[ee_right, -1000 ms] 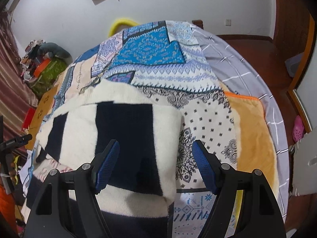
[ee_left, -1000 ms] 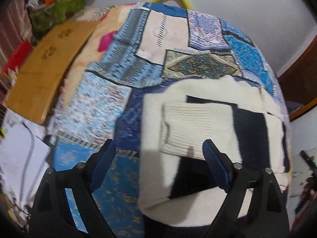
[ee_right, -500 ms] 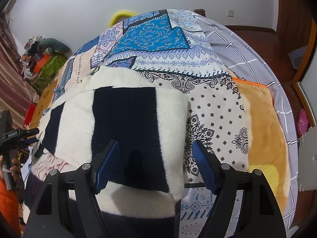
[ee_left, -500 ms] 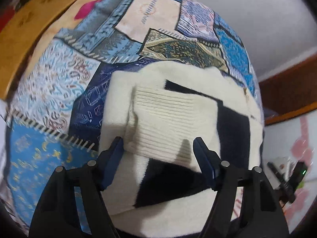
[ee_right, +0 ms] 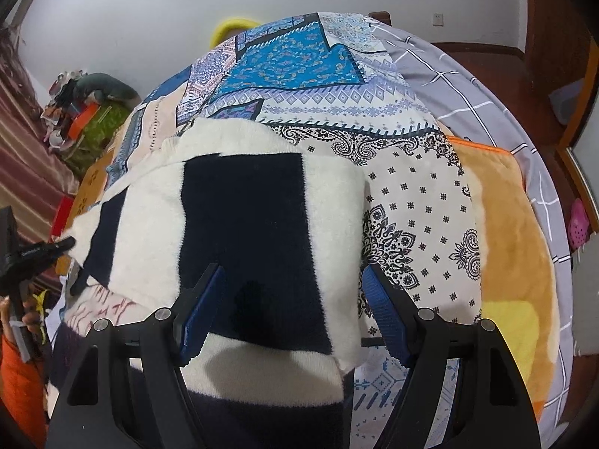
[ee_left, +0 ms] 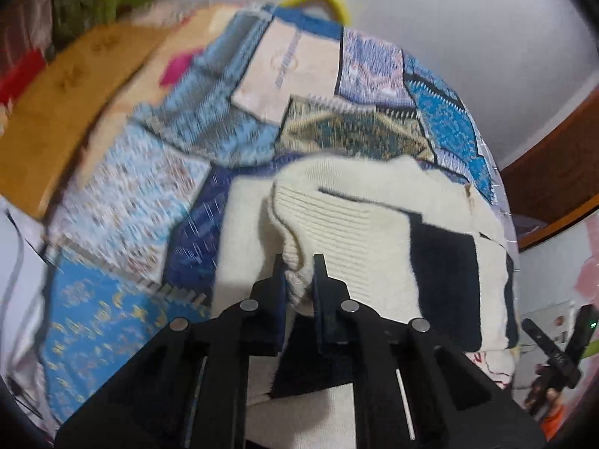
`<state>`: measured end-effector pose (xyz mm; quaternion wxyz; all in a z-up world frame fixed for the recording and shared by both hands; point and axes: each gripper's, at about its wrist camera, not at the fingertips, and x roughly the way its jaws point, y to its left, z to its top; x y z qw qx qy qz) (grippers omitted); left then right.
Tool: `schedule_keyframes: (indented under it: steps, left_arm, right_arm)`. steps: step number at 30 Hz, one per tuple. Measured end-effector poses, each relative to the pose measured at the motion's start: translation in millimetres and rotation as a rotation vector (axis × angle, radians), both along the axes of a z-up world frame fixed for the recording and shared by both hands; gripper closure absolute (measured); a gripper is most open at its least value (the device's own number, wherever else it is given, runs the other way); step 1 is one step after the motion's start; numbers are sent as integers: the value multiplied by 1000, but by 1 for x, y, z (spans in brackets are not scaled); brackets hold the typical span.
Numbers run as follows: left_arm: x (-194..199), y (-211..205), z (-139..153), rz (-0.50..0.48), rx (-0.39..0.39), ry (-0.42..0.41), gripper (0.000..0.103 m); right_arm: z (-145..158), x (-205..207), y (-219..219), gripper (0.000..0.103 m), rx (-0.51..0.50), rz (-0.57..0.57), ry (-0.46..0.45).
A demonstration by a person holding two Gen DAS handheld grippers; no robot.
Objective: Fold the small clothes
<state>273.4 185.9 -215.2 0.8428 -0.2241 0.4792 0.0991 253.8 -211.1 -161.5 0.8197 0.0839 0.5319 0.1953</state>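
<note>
A small cream and navy fleece garment [ee_left: 441, 265] [ee_right: 247, 224] lies on the patchwork bedspread [ee_left: 157, 202]. Its ribbed cream cuff [ee_left: 337, 232] is folded over the body. My left gripper [ee_left: 299, 271] is shut on the near edge of that ribbed cuff, which bunches up between the pads. My right gripper [ee_right: 294, 295] hovers open over the garment's navy panel near its right edge, its blue pads [ee_right: 382, 307] apart and not pressing the cloth.
An orange blanket [ee_right: 513, 247] and a grey checked sheet [ee_right: 483, 86] lie to the right of the garment. A wooden board [ee_left: 56, 119] lies left of the bed, with clutter [ee_right: 86, 108] beyond it. A person's hand [ee_right: 26, 318] holds the other gripper at far left.
My left gripper moved in over the ribbed cuff and its jaws came together on the cuff's edge, which now bunches and lifts. The right gripper stayed open over the navy panel.
</note>
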Motion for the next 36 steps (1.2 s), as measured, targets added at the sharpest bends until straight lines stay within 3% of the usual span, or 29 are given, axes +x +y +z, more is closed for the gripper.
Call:
schedule_keyframes:
  steps: [3,8,12,18,23,28,32,36]
  left_arm:
    - [-6,-3,26,9,63,-71,92]
    - [-16,0,45,26,76,-123,92]
    - [-17,4,34,51,133,-78,92]
    - [-22,8,5,72,145,-11,93]
    - [-22,14,-18,73,79,56,93]
    - [-26,14,-23,62,92,83,87]
    - [-33,21,-21,74,84,96,62]
    - [-45,26,-13,71,106,94,58]
  right_arm:
    - [0,-1,-1,31,-7,-3,-4]
    - [-7,-2,-2,31,-12,-5,20]
    - [-12,-6,1,31,-20,7,36]
    - [-13,-11,6,31,-27,22,42]
    - [-14,-12,9,31,-29,22,52]
    - [-12,-13,10,31,-29,19,62]
    - [-4,-16,14,31,-36,27,56]
    - [10,-22,19,31,-48,43,24]
